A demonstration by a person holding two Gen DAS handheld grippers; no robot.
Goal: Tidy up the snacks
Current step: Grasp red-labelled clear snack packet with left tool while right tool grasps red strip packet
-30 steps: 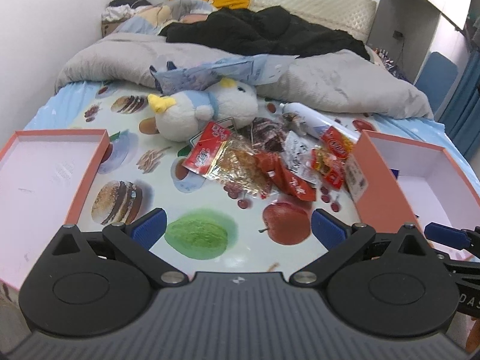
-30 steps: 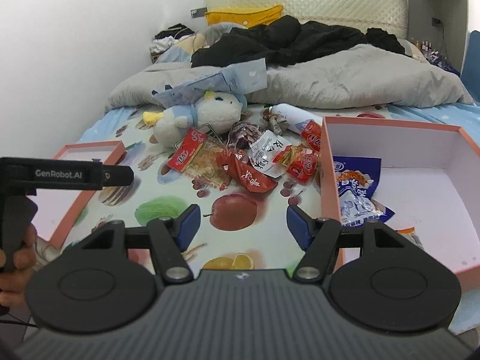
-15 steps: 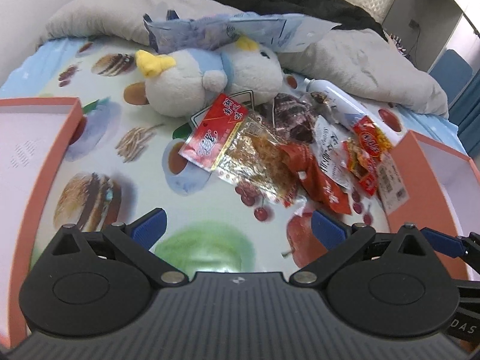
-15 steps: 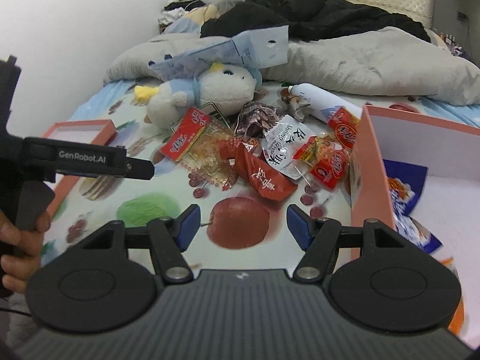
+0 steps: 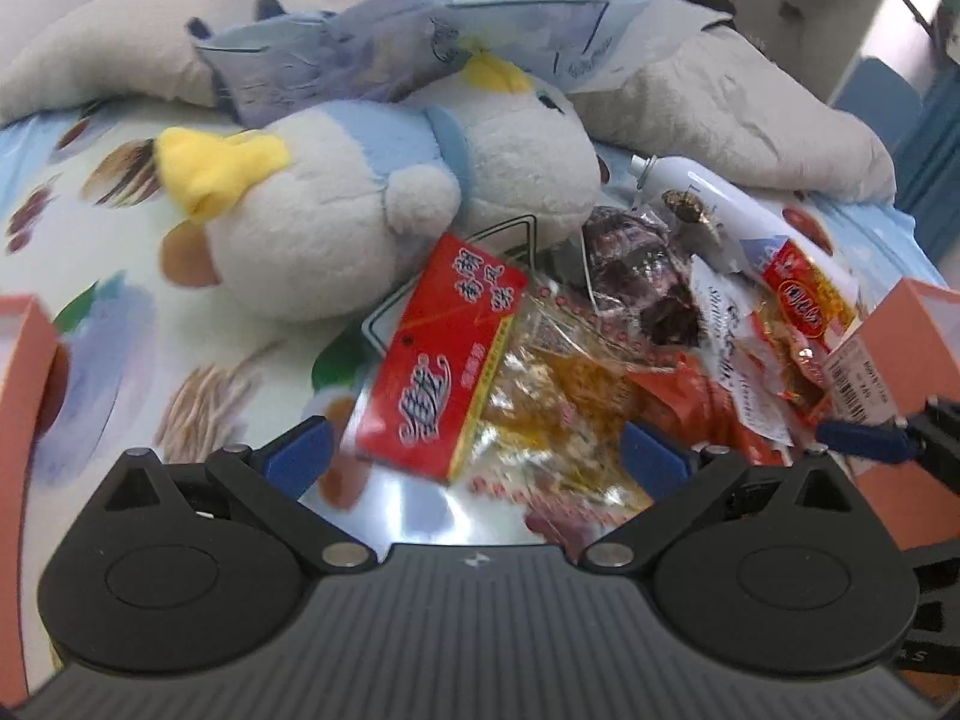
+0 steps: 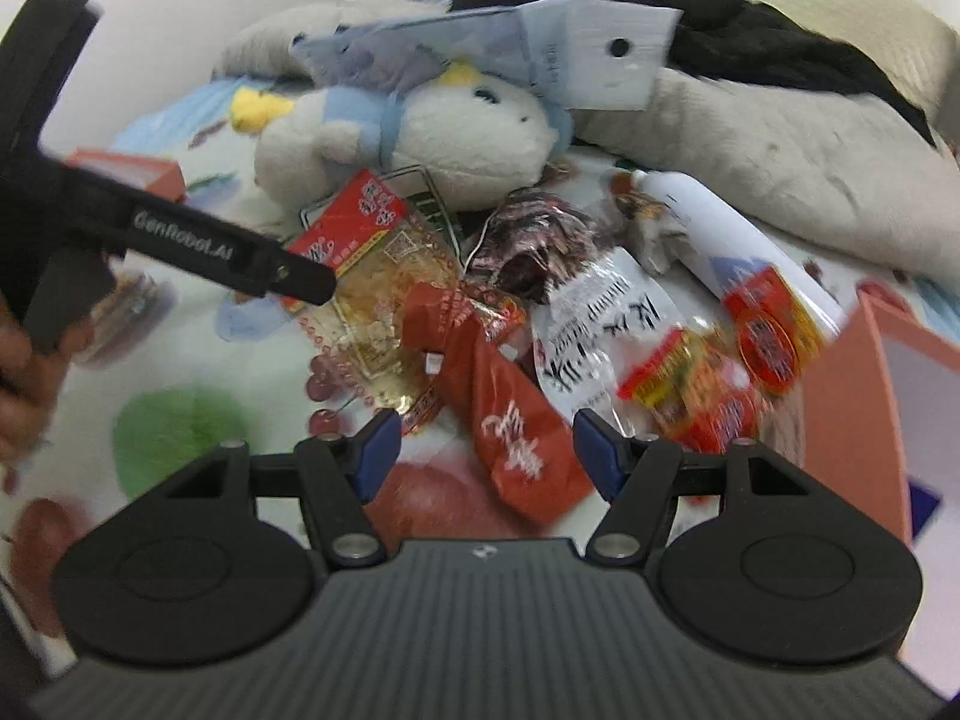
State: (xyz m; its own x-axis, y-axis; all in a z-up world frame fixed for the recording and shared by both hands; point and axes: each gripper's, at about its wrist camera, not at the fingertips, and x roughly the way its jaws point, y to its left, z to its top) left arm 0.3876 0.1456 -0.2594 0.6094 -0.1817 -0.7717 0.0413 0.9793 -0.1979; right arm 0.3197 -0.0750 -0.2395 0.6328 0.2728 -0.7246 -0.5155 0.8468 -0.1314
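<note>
A heap of snack packets lies on the food-print sheet. In the left wrist view my left gripper (image 5: 474, 456) stands open right over a red packet with white writing (image 5: 447, 360) and a clear bag of yellow snacks (image 5: 558, 420). My right gripper (image 6: 489, 450) is open just above a dark red pouch (image 6: 510, 420). Beside it lie a white printed packet (image 6: 600, 324), small red-yellow packets (image 6: 708, 384), a dark purple bag (image 6: 534, 240) and a white tube (image 6: 720, 240). No pad touches a packet.
A plush penguin (image 5: 372, 204) and a blue paper bag (image 5: 384, 54) lie behind the heap. An orange box (image 6: 852, 408) stands at the right, another orange box (image 5: 24, 372) at the left. The left tool's black body (image 6: 228, 252) crosses the right wrist view; a grey duvet (image 6: 780, 138) lies behind.
Both grippers have come forward and down towards the snack heap, which now fills each view. Their jaws have kept the same width.
</note>
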